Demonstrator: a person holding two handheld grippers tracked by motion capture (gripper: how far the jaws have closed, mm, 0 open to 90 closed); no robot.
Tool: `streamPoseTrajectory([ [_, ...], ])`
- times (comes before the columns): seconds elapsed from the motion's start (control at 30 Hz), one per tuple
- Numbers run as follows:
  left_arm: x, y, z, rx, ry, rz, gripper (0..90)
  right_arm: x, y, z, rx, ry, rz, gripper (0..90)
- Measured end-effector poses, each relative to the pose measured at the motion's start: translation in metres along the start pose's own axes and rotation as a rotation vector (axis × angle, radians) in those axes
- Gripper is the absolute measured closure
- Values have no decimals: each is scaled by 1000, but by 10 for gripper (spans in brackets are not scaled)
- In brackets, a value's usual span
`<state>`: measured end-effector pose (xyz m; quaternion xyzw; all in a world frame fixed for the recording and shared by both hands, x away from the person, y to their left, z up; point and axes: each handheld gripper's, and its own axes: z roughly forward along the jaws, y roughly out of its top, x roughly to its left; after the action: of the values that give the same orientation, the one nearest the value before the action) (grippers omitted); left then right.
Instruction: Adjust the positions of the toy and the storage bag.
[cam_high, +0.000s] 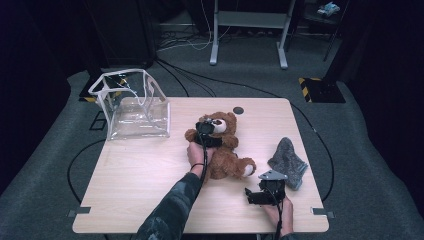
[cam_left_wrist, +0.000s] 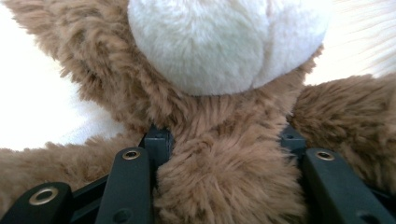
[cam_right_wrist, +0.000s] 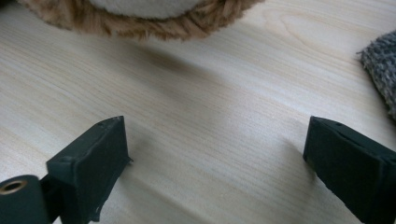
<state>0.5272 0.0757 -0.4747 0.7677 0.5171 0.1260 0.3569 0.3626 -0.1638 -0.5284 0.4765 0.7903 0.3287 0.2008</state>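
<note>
A brown teddy bear (cam_high: 226, 152) lies on its back in the middle of the wooden table (cam_high: 135, 190). My left gripper (cam_high: 207, 131) comes down over its chest just below the head. In the left gripper view its jaws sit either side of the bear's neck (cam_left_wrist: 224, 182) under the white muzzle, with the fingertips (cam_left_wrist: 158, 140) sunk into the squeezed fur. My right gripper (cam_high: 261, 192) stands open low over the table near the front right edge, with bare wood between its jaws (cam_right_wrist: 215, 140). The bear's foot (cam_right_wrist: 140, 14) lies just ahead of it.
A clear plastic box-shaped bag (cam_high: 132, 105) stands open at the table's far left corner. A grey knitted cloth (cam_high: 289, 161) (cam_right_wrist: 380, 65) lies at the right, close to my right gripper. A small dark disc (cam_high: 238, 110) sits near the far edge.
</note>
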Motion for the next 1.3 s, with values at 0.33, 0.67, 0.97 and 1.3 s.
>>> streamPoseTrajectory([
  [0.33, 2, -3, -18, -84, -57, -1, 577, -2, 1, 3, -4, 22, -8, 0],
  [0.67, -5, 1, -46, -198, -72, 56, 589, -2, 1, 4, -6, 14, -2, 0],
  [0.97, -1, -1, -67, -274, -89, 81, 596, -2, 1, 4, -8, 11, -2, 0],
  [1.3, 6, -2, -90, -311, -101, 122, 600, -1, 1, 4, -10, 8, 3, 0],
])
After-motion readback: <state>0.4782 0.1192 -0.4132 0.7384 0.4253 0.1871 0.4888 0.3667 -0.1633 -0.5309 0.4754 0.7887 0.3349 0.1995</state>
